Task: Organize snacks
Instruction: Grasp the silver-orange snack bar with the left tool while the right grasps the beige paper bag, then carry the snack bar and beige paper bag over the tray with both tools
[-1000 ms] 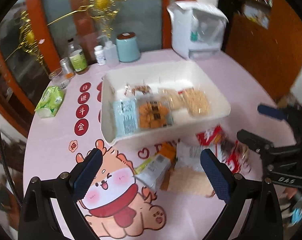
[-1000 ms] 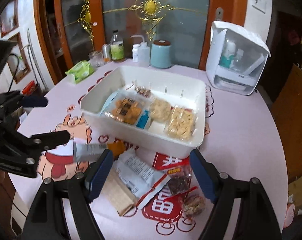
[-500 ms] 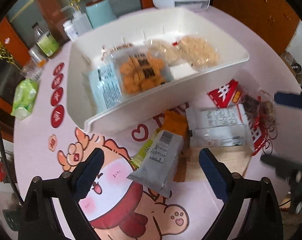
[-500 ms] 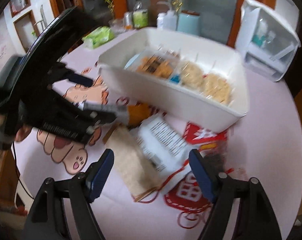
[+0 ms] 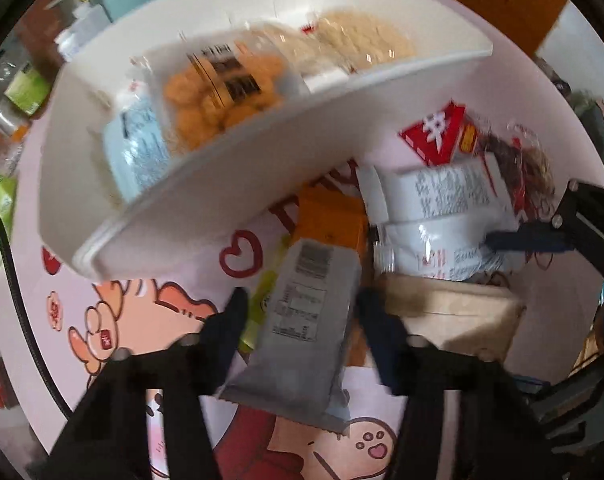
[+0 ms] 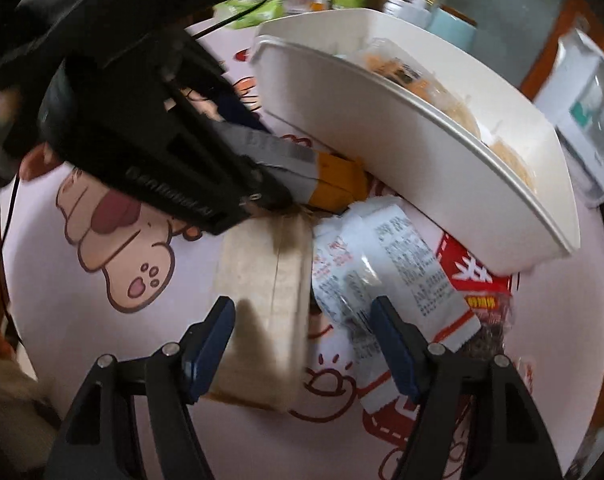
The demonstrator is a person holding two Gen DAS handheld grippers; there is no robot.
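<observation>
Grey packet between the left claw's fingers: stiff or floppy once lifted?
Probably floppy: the grey packet is a thin, flat, sealed film pouch. Likely light. The film looks smooth, so it may slip, and it overlaps the yellow-green packet, which it could drag along.

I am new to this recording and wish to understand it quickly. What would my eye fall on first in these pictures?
First, the left gripper, whose jaws have just been closing, with the grey snack packet between them on the pink cartoon tablecloth. Behind it stands the white bin, already holding bagged snacks. In the right wrist view, the right gripper, also closing, hangs over the beige packet and a white printed packet beside it.
</observation>
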